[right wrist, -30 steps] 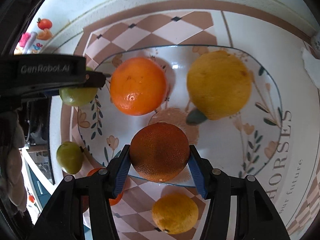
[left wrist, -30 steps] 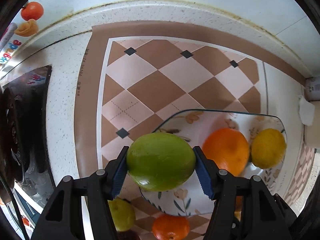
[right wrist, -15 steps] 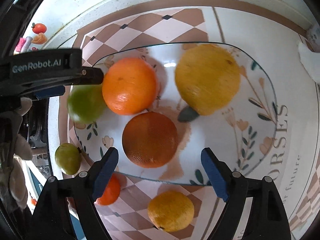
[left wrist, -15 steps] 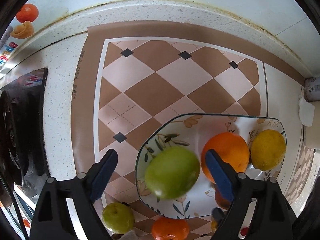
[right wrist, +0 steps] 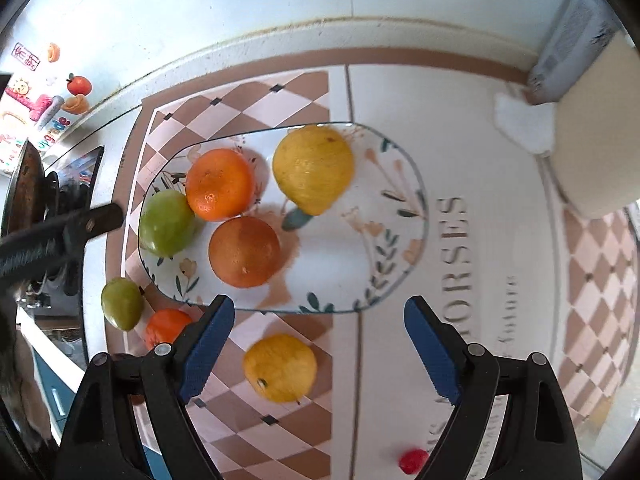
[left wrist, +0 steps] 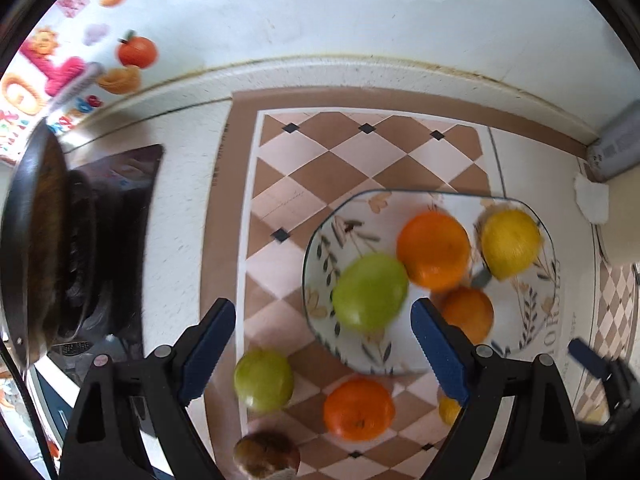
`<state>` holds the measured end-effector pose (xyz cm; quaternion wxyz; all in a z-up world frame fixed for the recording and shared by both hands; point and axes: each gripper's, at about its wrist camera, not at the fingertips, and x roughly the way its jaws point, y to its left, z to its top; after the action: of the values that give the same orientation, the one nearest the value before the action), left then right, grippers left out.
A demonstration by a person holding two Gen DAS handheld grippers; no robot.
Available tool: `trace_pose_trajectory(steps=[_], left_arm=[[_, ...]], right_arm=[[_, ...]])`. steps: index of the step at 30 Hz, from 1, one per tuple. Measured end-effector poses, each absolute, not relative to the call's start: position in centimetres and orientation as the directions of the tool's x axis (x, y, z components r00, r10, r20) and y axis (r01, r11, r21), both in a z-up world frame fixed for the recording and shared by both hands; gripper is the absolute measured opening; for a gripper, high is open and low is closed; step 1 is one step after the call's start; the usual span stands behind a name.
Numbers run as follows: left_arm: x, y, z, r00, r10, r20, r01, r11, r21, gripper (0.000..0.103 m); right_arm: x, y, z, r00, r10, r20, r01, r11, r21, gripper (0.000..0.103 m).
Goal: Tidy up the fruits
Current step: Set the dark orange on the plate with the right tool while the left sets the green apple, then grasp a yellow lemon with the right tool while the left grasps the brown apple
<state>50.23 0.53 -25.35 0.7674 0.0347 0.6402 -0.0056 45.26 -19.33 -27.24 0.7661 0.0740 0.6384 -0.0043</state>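
A glass floral plate (left wrist: 532, 320) (right wrist: 392, 208) holds a large green fruit (left wrist: 370, 292) (right wrist: 166, 222), a bright orange (left wrist: 434, 250) (right wrist: 220, 184), a darker orange (left wrist: 468, 314) (right wrist: 244, 251) and a yellow fruit (left wrist: 510, 242) (right wrist: 313, 170). My left gripper (left wrist: 320, 340) is open and empty above the plate's left edge. My right gripper (right wrist: 316, 340) is open and empty above its near edge. Loose on the mat lie a small green fruit (left wrist: 263, 379) (right wrist: 122, 303), an orange (left wrist: 358, 408) (right wrist: 166, 326), a yellow fruit (right wrist: 280, 367) and a brown fruit (left wrist: 266, 456).
A dark pan on a stove (left wrist: 36, 240) stands at the left. The checkered mat (left wrist: 360, 152) lies against a white wall. A pale box (right wrist: 596, 136) and white tissue (right wrist: 520, 124) are at the right. A small red object (right wrist: 412, 460) lies near the front.
The left gripper opened and dropped the green fruit onto the plate. The right gripper opened and left the darker orange on the plate. Both have pulled back and up.
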Motion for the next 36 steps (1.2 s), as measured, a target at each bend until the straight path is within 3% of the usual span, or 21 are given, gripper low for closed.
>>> trace_pose_trajectory(steps=[8,23,36], left_arm=[[45.2,0.0,-20.7,0.316,0.06,-0.947,0.071,0.994,0.086,0.09],[37.3,1.2,-13.4,0.453,0.022,-0.891,0.048,0.998,0.049,0.09],[33.1,2.0,-10.6,0.496,-0.004,-0.868,0.052,0.998,0.025,0.09]], right_arm=[[41.6,-19.4,-23.4,0.252,0.066,-0.965,0.091,0.992,0.092,0.089],[33.9,-18.7,-14.9,0.41,0.056,-0.91,0.079,0.992,0.096,0.089],[29.8,-18.0,-10.6,0.48,0.069,-0.874,0.086,0.988,0.125,0.089]])
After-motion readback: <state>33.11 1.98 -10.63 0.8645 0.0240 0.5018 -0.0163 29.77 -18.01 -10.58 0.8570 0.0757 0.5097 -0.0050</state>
